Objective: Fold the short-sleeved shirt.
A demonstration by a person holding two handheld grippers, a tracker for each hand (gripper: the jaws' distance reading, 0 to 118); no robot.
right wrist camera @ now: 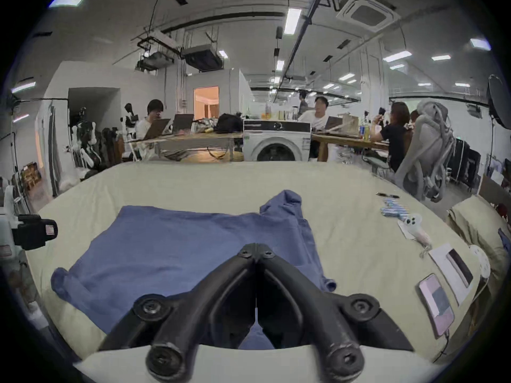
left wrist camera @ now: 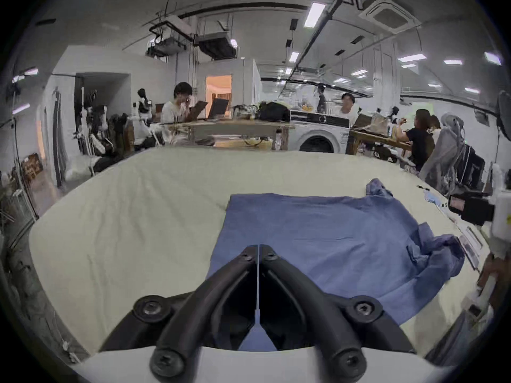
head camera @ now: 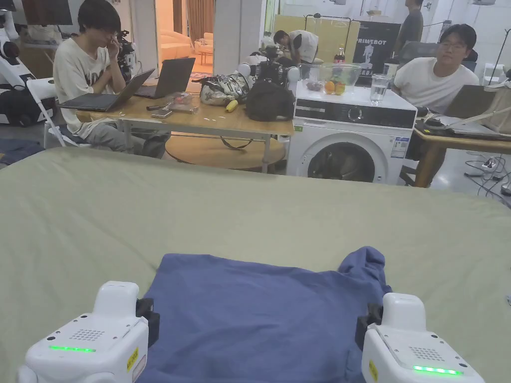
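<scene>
**A:** Where does your blue short-sleeved shirt [head camera: 254, 314] sit?

**B:** It lies spread on the pale green bed sheet [head camera: 249, 214], between your two tongs. Your left gripper [left wrist camera: 258, 246] is over its left part, near the left edge, and your right gripper [right wrist camera: 255, 246] is over its right part, near the right edge.

**A:** And the tongs themselves?

**B:** In the left gripper view your jaws are pressed together, tip to tip, with just a thin slit between them. In the right gripper view your jaws are pressed together too. The blue cloth shows past and below the tips in both views; I cannot tell whether any fabric is pinched, or whether the tips touch the shirt at all.

**A:** How does the cloth lie?

**B:** Mostly flat ahead of your left tongs, with a straight far edge. Ahead of your right tongs a bunched sleeve [head camera: 364, 264] stands up in a lump at the far right corner. In the left gripper view the shirt's right side is rumpled and folded over on itself.

**A:** Anything else near you?

**B:** Off to the right of your right tongs, well apart from the shirt, a phone [right wrist camera: 437, 304] lies on the sheet. Beyond the bed, ahead of both tongs, stands a white washing machine [head camera: 349, 139] with a clear bowl [head camera: 339, 77] on top.
</scene>
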